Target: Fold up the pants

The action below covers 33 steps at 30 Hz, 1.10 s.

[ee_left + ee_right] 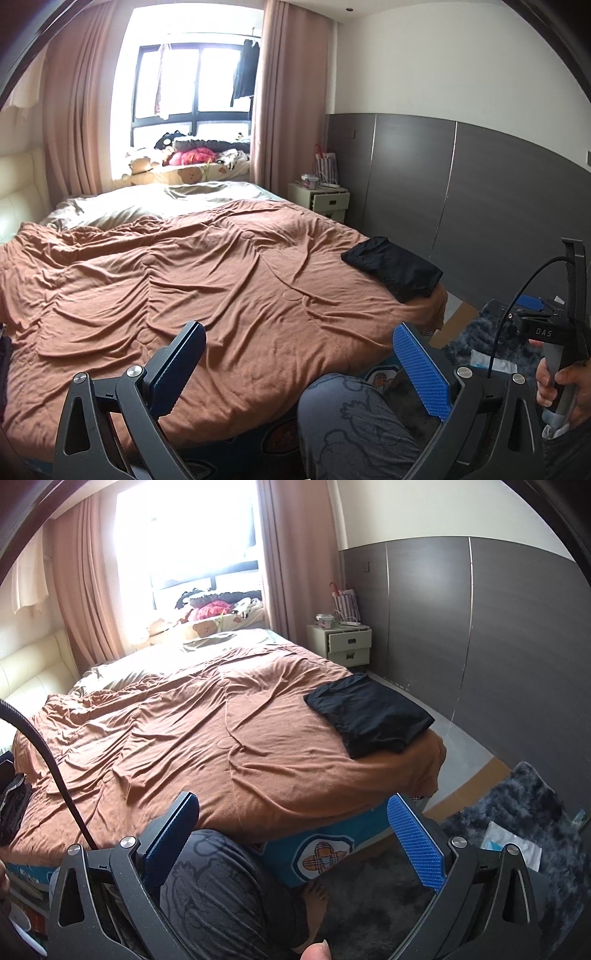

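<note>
While both tools (299, 365) (291, 838) gape empty, folded black pants (369, 714) on brown bedspread (184, 738)

I'm seeing black pants (369, 714) lying on a rust-brown blanket (207, 738). My gripper pads (421, 373) are showing bright blue, the curtains (291, 92) dusty pink, the wall panels (498, 635) dark grey, the rug (517, 819) mottled blue-grey.
</note>
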Each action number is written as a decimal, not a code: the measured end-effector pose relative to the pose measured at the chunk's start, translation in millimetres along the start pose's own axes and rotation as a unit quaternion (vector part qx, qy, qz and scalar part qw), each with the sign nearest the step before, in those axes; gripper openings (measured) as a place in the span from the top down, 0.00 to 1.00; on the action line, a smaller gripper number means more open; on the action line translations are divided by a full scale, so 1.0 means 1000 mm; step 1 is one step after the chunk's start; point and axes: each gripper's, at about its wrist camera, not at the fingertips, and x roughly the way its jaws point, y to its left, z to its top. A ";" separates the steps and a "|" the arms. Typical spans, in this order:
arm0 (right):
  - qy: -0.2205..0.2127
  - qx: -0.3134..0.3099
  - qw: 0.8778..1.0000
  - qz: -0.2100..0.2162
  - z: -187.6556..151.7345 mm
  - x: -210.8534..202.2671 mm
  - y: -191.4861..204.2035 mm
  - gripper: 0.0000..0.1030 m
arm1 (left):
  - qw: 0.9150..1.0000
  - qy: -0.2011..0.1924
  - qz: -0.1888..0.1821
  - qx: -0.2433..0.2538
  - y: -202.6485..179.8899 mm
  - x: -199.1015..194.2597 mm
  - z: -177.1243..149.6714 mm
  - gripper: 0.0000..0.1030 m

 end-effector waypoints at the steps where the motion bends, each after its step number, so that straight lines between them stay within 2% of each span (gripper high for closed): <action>1: -0.002 -0.004 1.000 0.000 -0.003 -0.002 0.002 0.01 | 1.000 0.000 0.001 -0.003 0.001 -0.003 -0.002 0.00; 11: 0.006 -0.017 1.000 0.011 -0.030 -0.006 0.025 0.01 | 0.999 -0.007 0.029 -0.012 0.002 -0.029 -0.027 0.00; 22: -0.013 -0.037 0.999 0.011 -0.052 -0.018 0.054 0.01 | 0.999 0.006 0.030 -0.017 -0.006 -0.036 -0.055 0.00; 33: -0.016 -0.022 1.000 -0.001 -0.062 -0.016 0.064 0.01 | 0.999 0.001 0.029 -0.026 0.001 -0.036 -0.057 0.00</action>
